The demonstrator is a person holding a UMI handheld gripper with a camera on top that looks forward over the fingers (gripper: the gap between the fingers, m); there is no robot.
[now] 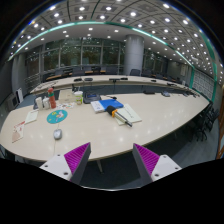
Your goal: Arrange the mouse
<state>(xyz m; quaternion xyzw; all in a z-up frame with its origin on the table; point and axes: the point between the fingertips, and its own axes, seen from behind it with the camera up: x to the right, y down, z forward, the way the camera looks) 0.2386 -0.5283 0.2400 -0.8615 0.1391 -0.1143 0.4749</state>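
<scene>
The gripper [112, 160] hangs high and well back from a long pale table [150, 115], its fingers spread wide with nothing between the purple pads [147, 158]. No mouse can be picked out among the table's clutter, which includes a blue book [110, 104], a round blue disc [58, 116] and bottles [50, 98]. The likely hazard is a long approach aimed at the wrong object, since the target is not identifiable from here.

The gripper [112, 160] hangs with its fingers spread wide, nothing between them, short of the near edge of a long curved table [150, 118] carrying a blue book [110, 104] and papers [26, 124]
</scene>
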